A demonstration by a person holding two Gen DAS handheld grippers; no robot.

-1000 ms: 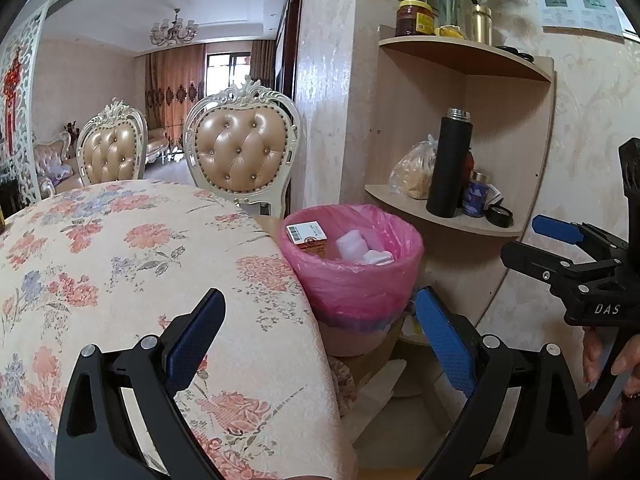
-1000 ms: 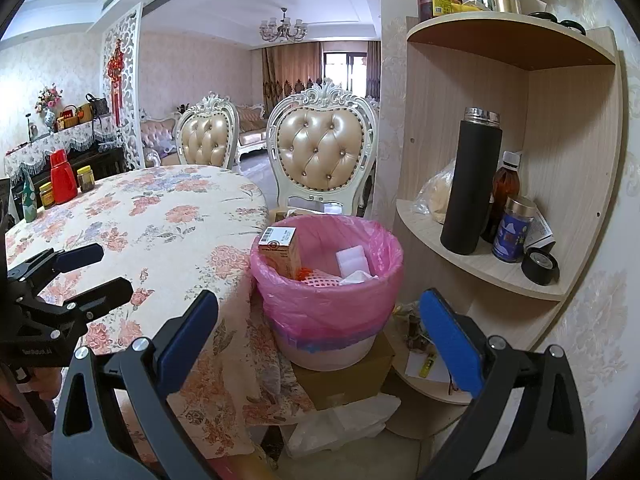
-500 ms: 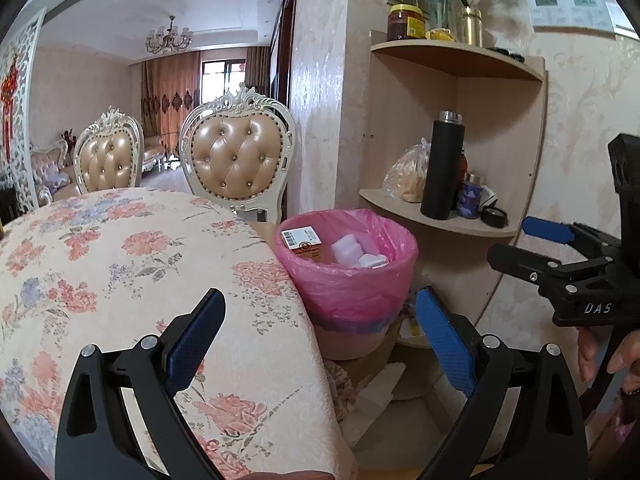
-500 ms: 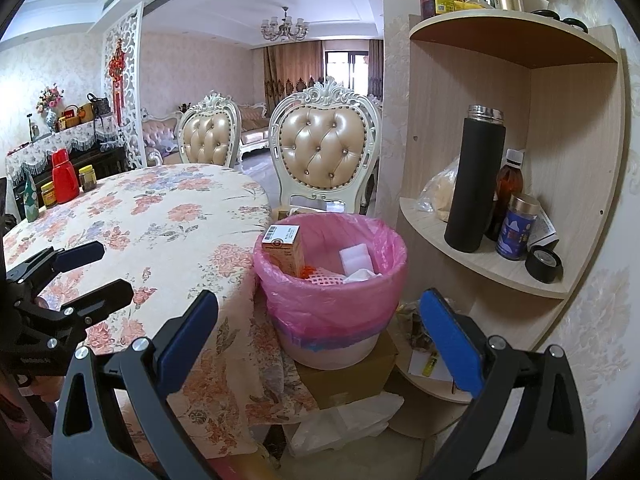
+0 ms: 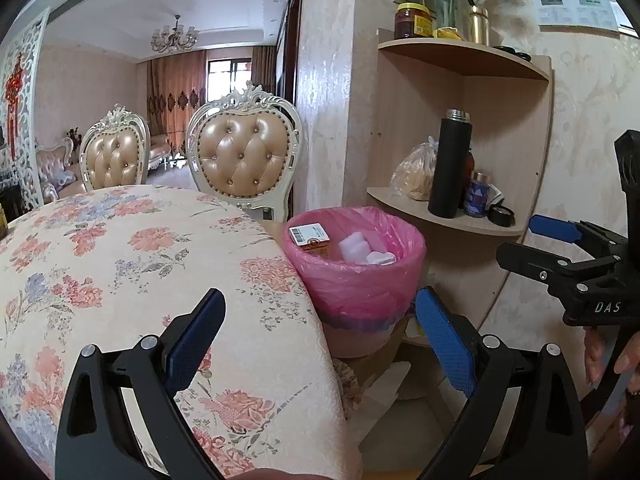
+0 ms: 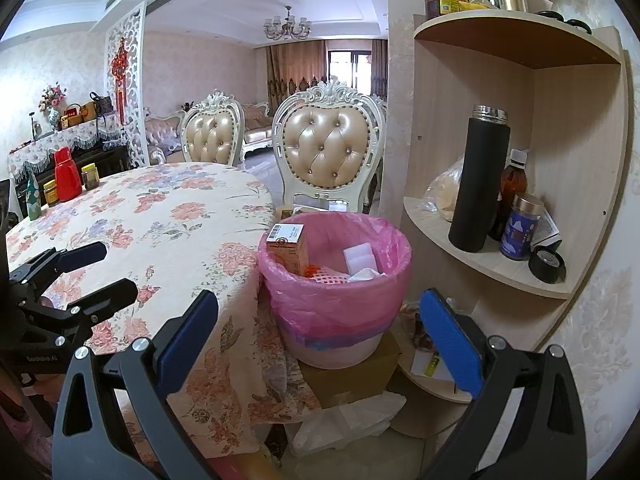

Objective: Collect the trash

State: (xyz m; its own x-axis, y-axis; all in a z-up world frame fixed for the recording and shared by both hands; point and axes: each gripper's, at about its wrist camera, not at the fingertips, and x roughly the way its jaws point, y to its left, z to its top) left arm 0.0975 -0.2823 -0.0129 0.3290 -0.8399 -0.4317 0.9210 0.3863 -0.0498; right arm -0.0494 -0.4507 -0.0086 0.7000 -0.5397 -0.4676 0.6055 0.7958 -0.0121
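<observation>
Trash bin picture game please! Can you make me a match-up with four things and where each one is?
Things:
1. small box
2. black flask
3. red jug
4. trash bin

Places:
A. on the flowery table
B. on a brown cardboard box
C. on the middle shelf
D. inside the pink bag

Pairs: 1-D, 2-C, 3-A, 4-B

Hidden around the bin (image 6: pixel 334 280)

Its base is lost behind the tablecloth (image 6: pixel 224 360) edge — the cardboard box (image 6: pixel 352 376) beneath shows only one corner. Inside, the small carton (image 6: pixel 288 246) buries whatever lies under it; its label print is too small to read. Right of the bin, the person's hand (image 5: pixel 612 354) is cut off by the frame.
</observation>
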